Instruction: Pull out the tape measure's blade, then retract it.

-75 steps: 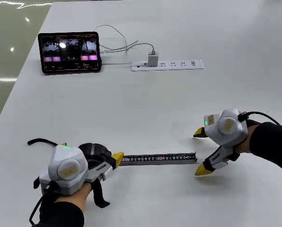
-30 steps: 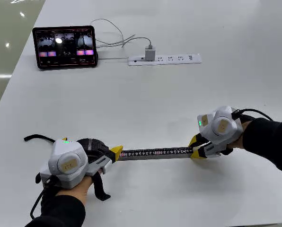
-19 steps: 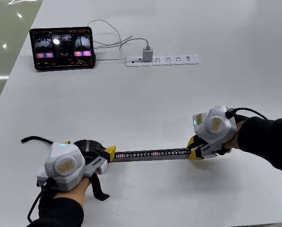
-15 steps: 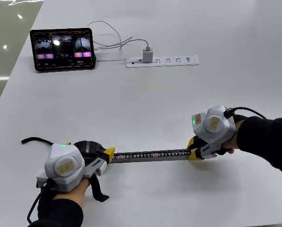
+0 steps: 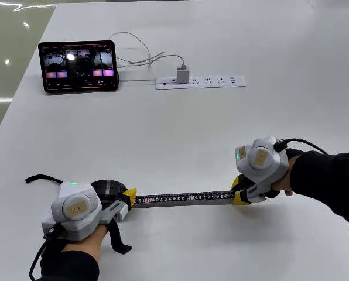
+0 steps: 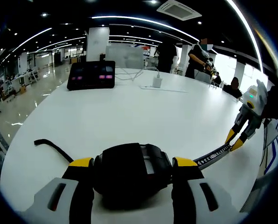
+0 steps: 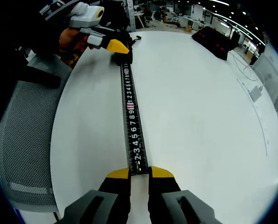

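Black tape-measure case (image 5: 109, 188) sits on the white table (image 5: 180, 134) at the near-left, clamped between the jaws of the left gripper (image 6: 133, 164), strap (image 5: 38, 177) trailing beside it. Its blade (image 7: 131, 121) lies drawn out flat along the tabletop toward the right — numerals up — with the free end pinched between the narrow-set jaws of the right gripper (image 7: 139, 173). Far side: tablet (image 5: 78, 58), screen lit, and power strip (image 5: 201, 81), well apart from both grippers.

Black tape measure (image 6: 129, 170), its dark blade (image 7: 132, 126) marked with white numerals, on a white table (image 5: 192, 134).
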A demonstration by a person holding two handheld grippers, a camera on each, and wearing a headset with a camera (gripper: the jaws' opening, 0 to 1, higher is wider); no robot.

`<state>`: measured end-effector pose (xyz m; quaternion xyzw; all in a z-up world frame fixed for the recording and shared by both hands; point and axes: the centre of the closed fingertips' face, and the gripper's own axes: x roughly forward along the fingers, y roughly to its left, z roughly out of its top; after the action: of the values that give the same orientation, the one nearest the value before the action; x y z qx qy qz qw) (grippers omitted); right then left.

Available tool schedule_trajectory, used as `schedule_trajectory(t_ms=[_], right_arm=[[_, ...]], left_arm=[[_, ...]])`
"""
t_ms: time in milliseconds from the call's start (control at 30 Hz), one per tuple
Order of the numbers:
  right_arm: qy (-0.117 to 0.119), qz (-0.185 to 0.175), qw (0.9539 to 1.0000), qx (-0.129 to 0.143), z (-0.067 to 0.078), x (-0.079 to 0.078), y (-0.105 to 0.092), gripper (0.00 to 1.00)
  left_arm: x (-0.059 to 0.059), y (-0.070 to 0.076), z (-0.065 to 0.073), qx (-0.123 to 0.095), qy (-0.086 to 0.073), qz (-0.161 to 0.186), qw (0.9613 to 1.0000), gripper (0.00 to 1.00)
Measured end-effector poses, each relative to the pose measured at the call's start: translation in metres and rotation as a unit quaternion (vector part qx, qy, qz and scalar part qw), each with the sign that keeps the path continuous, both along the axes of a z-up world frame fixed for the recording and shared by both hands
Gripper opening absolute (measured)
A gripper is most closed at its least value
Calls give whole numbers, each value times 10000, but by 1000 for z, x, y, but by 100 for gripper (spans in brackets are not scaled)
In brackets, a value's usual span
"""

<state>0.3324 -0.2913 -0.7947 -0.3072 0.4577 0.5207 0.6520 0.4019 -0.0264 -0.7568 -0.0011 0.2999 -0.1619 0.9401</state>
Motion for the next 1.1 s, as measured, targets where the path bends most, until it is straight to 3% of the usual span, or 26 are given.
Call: schedule_trajectory(t_ms=[133, 1100], right_arm=[[-70, 48, 10000, -34, 0, 0, 0, 9], [-40, -83, 9999, -129, 1, 0, 8, 8]], left_arm=[[-1, 0, -2, 170, 160, -116, 9997, 61], [0, -1, -6, 207, 221, -180, 9994, 60]])
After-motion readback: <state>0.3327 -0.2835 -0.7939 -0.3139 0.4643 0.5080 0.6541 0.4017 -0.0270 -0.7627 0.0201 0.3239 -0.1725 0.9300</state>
